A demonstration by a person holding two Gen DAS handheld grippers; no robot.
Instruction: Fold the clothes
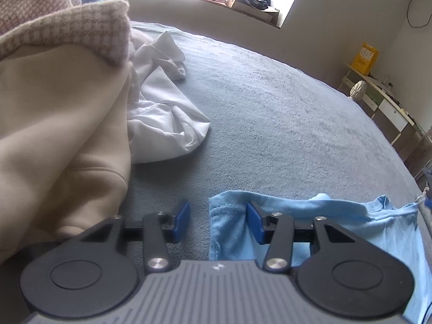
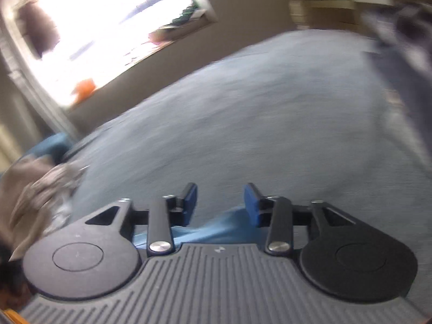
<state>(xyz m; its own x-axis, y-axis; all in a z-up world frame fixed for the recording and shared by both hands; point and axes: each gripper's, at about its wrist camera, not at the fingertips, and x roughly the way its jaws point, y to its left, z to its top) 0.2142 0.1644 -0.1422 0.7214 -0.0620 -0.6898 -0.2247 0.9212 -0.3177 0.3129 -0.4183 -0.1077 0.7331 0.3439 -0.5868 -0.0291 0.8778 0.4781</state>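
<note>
1. In the left wrist view, the left hand-held gripper (image 1: pixel 218 222) is being held wide apart and low over the bed (image 1: pixel 270 113), nothing being gripped between its blue pads (image 1: pixel 181 220).
2. A light blue garment (image 1: pixel 337 216) is being shown lying flat near the bed's near edge; its left border is lying between the spread fingers, and the right pad is being seen over the cloth, though contact cannot be told.
3. A beige garment (image 1: pixel 59 124) with a houndstooth collar (image 1: pixel 81 32) is being shown heaped at the bed's left side, a crumpled white garment (image 1: pixel 164 113) lying just beside it.
4. A side desk (image 1: pixel 388 102) with a yellow box (image 1: pixel 364 58) is being seen past the bed's far right corner.
5. In the right wrist view, heavily blurred, the right hand-held gripper (image 2: pixel 220 203) is being held wide apart above the bed (image 2: pixel 256 113), empty.
6. A strip of the light blue garment (image 2: pixel 216 229) is being seen under its fingers, and a brownish heap of clothes (image 2: pixel 40 186) at the bed's left edge.
</note>
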